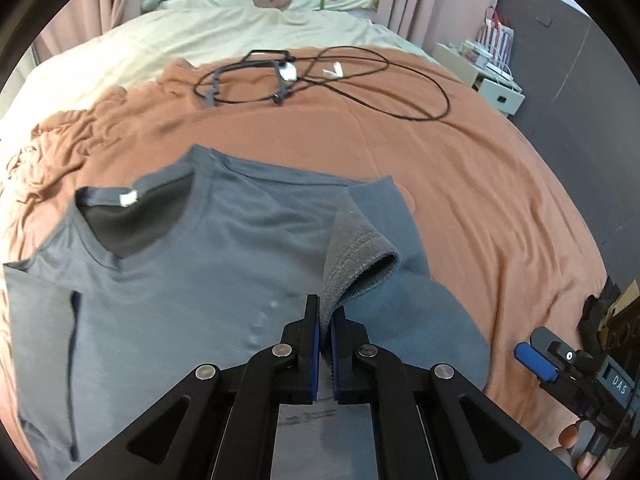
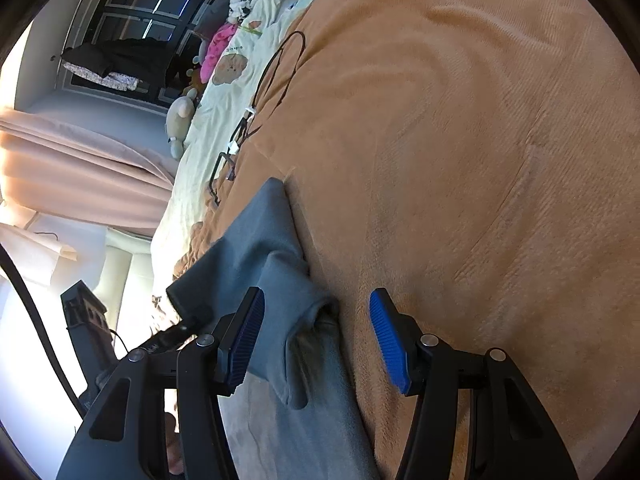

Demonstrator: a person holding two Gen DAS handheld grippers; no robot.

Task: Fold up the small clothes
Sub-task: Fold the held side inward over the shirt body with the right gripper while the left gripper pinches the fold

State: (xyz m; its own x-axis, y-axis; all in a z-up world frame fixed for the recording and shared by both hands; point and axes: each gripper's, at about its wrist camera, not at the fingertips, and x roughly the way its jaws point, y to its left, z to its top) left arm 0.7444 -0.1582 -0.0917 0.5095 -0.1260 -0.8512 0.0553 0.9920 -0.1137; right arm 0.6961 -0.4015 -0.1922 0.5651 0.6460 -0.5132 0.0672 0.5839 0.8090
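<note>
Shirt (image 1: 168, 280): flat on bed (image 1: 460, 184), collar away; left tongs (image 1: 326, 312) clamped on its sleeve (image 1: 360, 256); right tongs (image 2: 316, 332) gaping, empty, beside that edge.

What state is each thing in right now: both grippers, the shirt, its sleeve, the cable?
left gripper: shut on the sleeve hem.
right gripper: open, holding nothing, beside the shirt.
grey T-shirt: lying front up on the orange blanket, not yet folded.
sleeve: lifted, turned over toward the body.
black cable: loose, looped on the blanket beyond the shirt.
</note>
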